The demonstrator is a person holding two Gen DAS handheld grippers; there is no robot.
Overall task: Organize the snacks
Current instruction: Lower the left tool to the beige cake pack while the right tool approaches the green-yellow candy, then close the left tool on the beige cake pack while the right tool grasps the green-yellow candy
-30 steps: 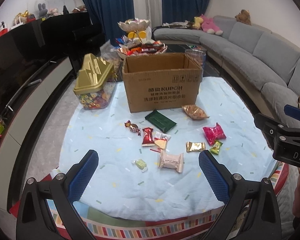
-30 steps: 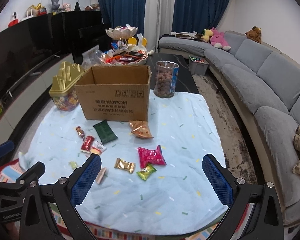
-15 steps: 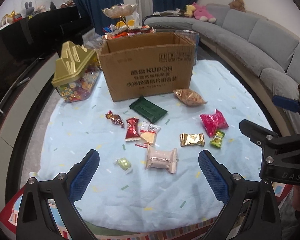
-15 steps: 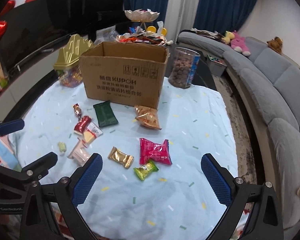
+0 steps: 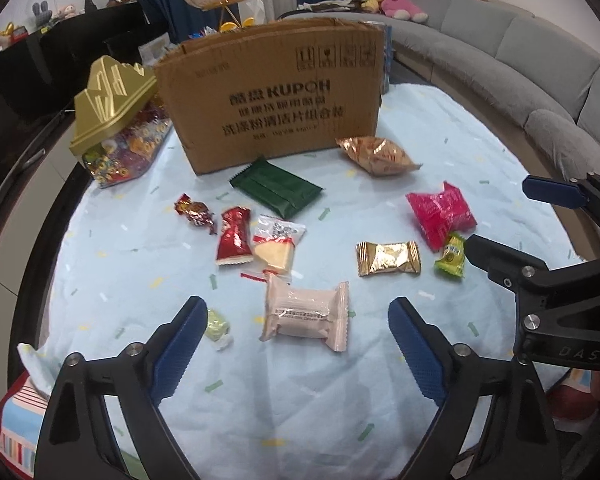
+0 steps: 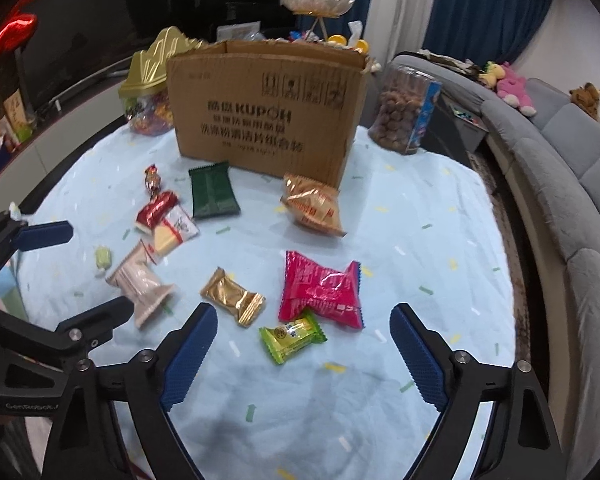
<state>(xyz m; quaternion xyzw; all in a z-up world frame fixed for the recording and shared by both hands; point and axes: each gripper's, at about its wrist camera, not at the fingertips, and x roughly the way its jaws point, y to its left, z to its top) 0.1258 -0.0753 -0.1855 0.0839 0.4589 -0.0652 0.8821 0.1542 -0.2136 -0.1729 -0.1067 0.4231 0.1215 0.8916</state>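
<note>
Several wrapped snacks lie on a light-blue cloth (image 5: 300, 408) in front of an open cardboard box (image 5: 268, 92). My left gripper (image 5: 296, 308) hangs low over a beige packet (image 5: 304, 314). Its jaws are closing, the packet lies between them, and the pads stay apart from it. My right gripper (image 6: 304, 312) hovers over a green candy (image 6: 292, 336) and a magenta packet (image 6: 320, 288). Its jaws are closing too, touching nothing. A gold wrapper (image 6: 232, 296), a dark green packet (image 6: 212, 192) and an orange-gold bag (image 6: 312, 204) lie nearby.
A gold-lidded candy jar (image 5: 116, 128) stands left of the box, and a clear cookie jar (image 6: 404, 112) right of it. A grey sofa (image 6: 580, 184) curves along the right. A black cabinet (image 6: 100, 32) runs along the left.
Both grippers have sunk toward the cloth and come closer to the snacks. Their jaws have narrowed a little. No snack has moved.
</note>
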